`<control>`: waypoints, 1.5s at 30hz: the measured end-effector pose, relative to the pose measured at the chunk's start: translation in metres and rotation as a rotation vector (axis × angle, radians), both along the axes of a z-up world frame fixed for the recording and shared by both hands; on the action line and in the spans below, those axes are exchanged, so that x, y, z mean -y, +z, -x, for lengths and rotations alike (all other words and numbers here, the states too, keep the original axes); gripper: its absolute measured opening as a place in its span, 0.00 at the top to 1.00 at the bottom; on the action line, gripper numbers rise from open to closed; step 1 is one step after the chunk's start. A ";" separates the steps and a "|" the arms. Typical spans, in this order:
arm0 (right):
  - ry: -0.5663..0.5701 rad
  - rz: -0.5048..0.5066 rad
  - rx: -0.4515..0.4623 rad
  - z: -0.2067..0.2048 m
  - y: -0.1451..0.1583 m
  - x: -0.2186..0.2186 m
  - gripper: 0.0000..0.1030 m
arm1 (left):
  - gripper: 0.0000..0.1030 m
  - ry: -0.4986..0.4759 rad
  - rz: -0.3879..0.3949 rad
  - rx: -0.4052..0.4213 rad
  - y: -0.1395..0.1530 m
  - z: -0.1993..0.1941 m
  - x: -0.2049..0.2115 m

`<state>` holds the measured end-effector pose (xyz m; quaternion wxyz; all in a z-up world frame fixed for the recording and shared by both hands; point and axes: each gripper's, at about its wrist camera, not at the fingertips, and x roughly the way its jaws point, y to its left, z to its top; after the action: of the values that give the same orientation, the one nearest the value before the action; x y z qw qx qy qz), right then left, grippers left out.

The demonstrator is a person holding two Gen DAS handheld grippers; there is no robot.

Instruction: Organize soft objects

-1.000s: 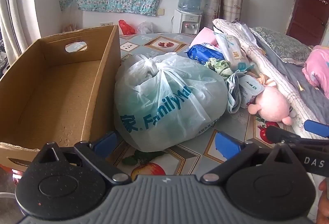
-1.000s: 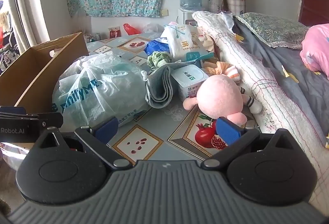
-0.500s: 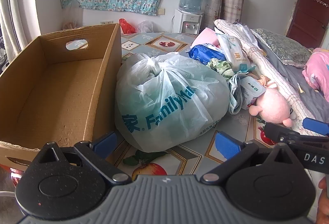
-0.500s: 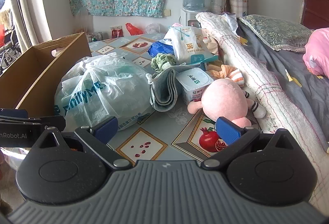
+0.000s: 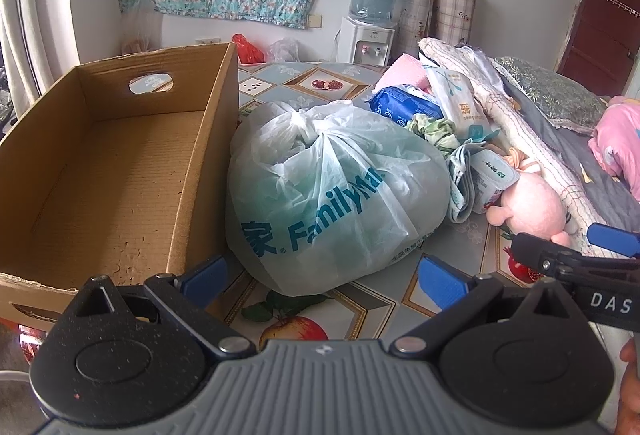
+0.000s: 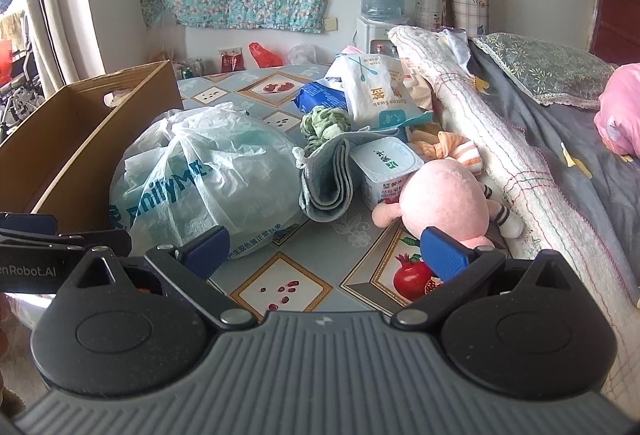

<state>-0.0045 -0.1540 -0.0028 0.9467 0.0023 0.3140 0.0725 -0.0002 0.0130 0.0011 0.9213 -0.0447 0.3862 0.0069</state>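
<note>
A knotted white FamilyMart bag [image 5: 336, 195] lies on the patterned table beside an empty cardboard box [image 5: 108, 179]. My left gripper [image 5: 320, 277] is open and empty just in front of the bag. My right gripper [image 6: 326, 249] is open and empty, short of a pink plush toy [image 6: 444, 197]. A folded grey cloth [image 6: 330, 179], a white tissue pack [image 6: 386, 165], a green scrunched cloth [image 6: 324, 121], a cotton swab bag [image 6: 376, 91] and a blue pack [image 6: 320, 97] lie behind. The bag [image 6: 208, 183] and box [image 6: 88, 139] also show in the right wrist view.
A rolled white quilt [image 6: 492, 139] and a grey bed with a pillow [image 6: 548, 71] run along the right. A water dispenser [image 5: 374, 15] stands at the far wall. The right gripper's side [image 5: 576, 263] shows at the left view's right edge.
Both grippers have drawn back and risen slightly, so the bag, box and plush sit a little farther away. Nothing was grasped or moved.
</note>
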 end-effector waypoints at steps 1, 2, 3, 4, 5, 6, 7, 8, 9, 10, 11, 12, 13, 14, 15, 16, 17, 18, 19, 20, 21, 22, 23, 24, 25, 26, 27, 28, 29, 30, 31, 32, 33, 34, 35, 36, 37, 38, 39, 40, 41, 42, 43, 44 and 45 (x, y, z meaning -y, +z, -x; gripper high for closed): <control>0.000 -0.001 -0.001 0.000 0.000 0.000 0.01 | 0.00 0.001 0.004 0.001 -0.001 0.002 -0.002; 0.000 -0.002 0.000 0.000 0.000 0.000 0.01 | 0.00 0.002 0.006 0.002 -0.001 0.001 -0.003; 0.001 -0.001 0.000 0.000 0.000 0.000 0.01 | 0.00 0.001 0.009 0.003 -0.001 0.001 -0.004; 0.002 0.001 -0.001 0.000 0.000 -0.001 0.01 | 0.00 0.002 0.010 0.003 -0.001 0.001 -0.005; 0.002 0.002 -0.001 -0.001 0.000 -0.001 0.01 | 0.00 0.002 0.011 0.004 -0.001 0.001 -0.004; 0.002 0.002 -0.002 -0.001 0.001 -0.002 0.01 | 0.00 0.001 0.010 0.003 -0.001 0.001 -0.005; 0.002 0.003 -0.001 -0.001 0.001 -0.002 0.01 | 0.00 0.001 0.009 0.003 -0.001 0.001 -0.005; 0.003 0.003 -0.001 -0.001 0.001 -0.003 0.01 | 0.00 0.001 0.009 0.002 -0.001 0.001 -0.005; 0.003 0.004 -0.002 -0.001 0.001 -0.003 0.01 | 0.00 0.002 0.009 0.002 -0.001 0.001 -0.005; 0.002 0.005 -0.001 -0.001 0.001 -0.003 0.01 | 0.00 0.001 0.010 0.003 -0.001 0.001 -0.005; 0.002 0.005 -0.001 -0.001 0.001 -0.003 0.01 | 0.00 0.001 0.011 0.004 -0.001 0.001 -0.005; 0.002 0.004 -0.001 -0.001 0.001 -0.003 0.01 | 0.00 0.002 0.010 0.005 -0.001 0.001 -0.005; 0.002 0.004 -0.002 -0.001 0.001 -0.003 0.01 | 0.00 0.002 0.009 0.005 -0.001 0.001 -0.005; 0.003 0.004 -0.001 -0.002 0.001 -0.004 0.01 | 0.00 0.002 0.009 0.004 -0.001 0.001 -0.005; 0.003 0.004 -0.002 -0.002 0.001 -0.004 0.01 | 0.00 0.002 0.010 0.003 -0.001 0.001 -0.005; 0.003 0.003 -0.002 -0.002 0.001 -0.004 0.01 | 0.00 0.002 0.010 0.003 -0.001 0.001 -0.005; 0.004 0.003 -0.002 -0.002 0.001 -0.004 0.01 | 0.00 0.003 0.010 0.002 -0.001 0.001 -0.005; 0.003 0.005 -0.002 -0.002 0.001 -0.004 0.01 | 0.00 0.002 0.010 0.003 -0.001 0.001 -0.005; 0.003 0.005 -0.002 -0.002 0.001 -0.004 0.01 | 0.00 0.002 0.010 0.003 -0.001 0.001 -0.005; 0.003 0.005 -0.002 -0.002 0.001 -0.004 0.01 | 0.00 0.001 0.010 0.003 -0.001 0.001 -0.005; 0.003 0.005 -0.003 -0.002 0.001 -0.004 0.01 | 0.00 0.002 0.010 0.003 -0.001 0.001 -0.005; 0.003 0.005 -0.003 -0.002 0.001 -0.004 0.01 | 0.00 0.001 0.010 0.003 -0.001 0.001 -0.005; 0.003 0.006 -0.002 -0.002 0.000 -0.004 0.01 | 0.00 0.001 0.011 0.003 -0.001 0.001 -0.005; 0.003 0.006 -0.003 -0.002 0.000 -0.004 0.01 | 0.00 0.001 0.011 0.003 -0.001 0.001 -0.005; 0.003 0.006 -0.002 -0.002 0.000 -0.004 0.01 | 0.00 0.001 0.010 0.003 -0.001 0.001 -0.005; 0.003 0.006 -0.002 -0.002 0.000 -0.004 0.01 | 0.00 0.002 0.010 0.003 -0.001 0.001 -0.005; 0.003 0.006 -0.003 -0.002 0.000 -0.004 0.01 | 0.00 0.003 0.011 0.002 -0.002 0.001 -0.005; 0.003 0.006 -0.003 -0.002 0.000 -0.004 0.01 | 0.00 0.002 0.011 0.002 -0.002 0.001 -0.005; 0.003 0.006 -0.003 -0.002 0.000 -0.004 0.01 | 0.00 0.001 0.012 0.002 -0.002 0.001 -0.006; 0.004 0.007 -0.003 -0.002 0.000 -0.004 0.01 | 0.00 0.001 0.011 0.002 -0.002 0.001 -0.005; 0.004 0.007 -0.003 -0.002 0.000 -0.004 0.01 | 0.00 0.002 0.011 0.002 -0.002 0.001 -0.005; 0.004 0.007 -0.003 -0.002 0.000 -0.004 0.01 | 0.00 0.002 0.011 0.002 -0.002 0.001 -0.006; 0.004 0.007 -0.002 -0.002 0.001 -0.004 0.01 | 0.00 0.002 0.012 0.002 -0.002 0.001 -0.006; 0.005 0.008 -0.002 -0.003 0.000 -0.005 0.01 | 0.00 0.003 0.012 0.002 -0.002 0.001 -0.005; 0.006 0.008 -0.002 -0.003 0.000 -0.005 0.01 | 0.00 0.003 0.011 0.003 -0.002 0.001 -0.006; 0.005 0.009 -0.004 -0.003 0.000 -0.005 0.01 | 0.00 0.003 0.011 0.003 -0.002 0.001 -0.006; 0.005 0.010 -0.004 -0.003 0.000 -0.005 0.01 | 0.00 0.004 0.011 0.004 -0.002 0.001 -0.006; 0.005 0.010 -0.004 -0.003 0.000 -0.005 0.01 | 0.00 0.003 0.011 0.004 -0.002 0.001 -0.006; 0.004 0.010 -0.004 -0.003 0.000 -0.005 0.01 | 0.00 0.003 0.011 0.004 -0.002 0.001 -0.006; 0.004 0.010 -0.005 -0.003 0.000 -0.005 0.01 | 0.00 0.002 0.011 0.003 -0.002 0.001 -0.006; 0.004 0.009 -0.005 -0.003 0.000 -0.005 0.01 | 0.00 0.002 0.011 0.002 -0.002 0.001 -0.006; 0.005 0.009 -0.005 -0.003 0.000 -0.005 0.01 | 0.00 0.002 0.011 0.002 -0.002 0.001 -0.006; 0.007 0.010 -0.006 -0.003 -0.001 -0.006 0.01 | 0.00 0.002 0.012 0.003 -0.002 0.001 -0.006; 0.007 0.011 -0.006 -0.003 -0.001 -0.006 0.01 | 0.00 0.002 0.011 0.002 -0.002 0.001 -0.006; 0.007 0.011 -0.005 -0.003 -0.001 -0.006 0.01 | 0.00 0.003 0.011 0.003 -0.002 0.001 -0.006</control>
<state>-0.0012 -0.1482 -0.0039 0.9456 -0.0036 0.3169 0.0739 -0.0008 0.0191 -0.0011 0.9215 -0.0505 0.3850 0.0058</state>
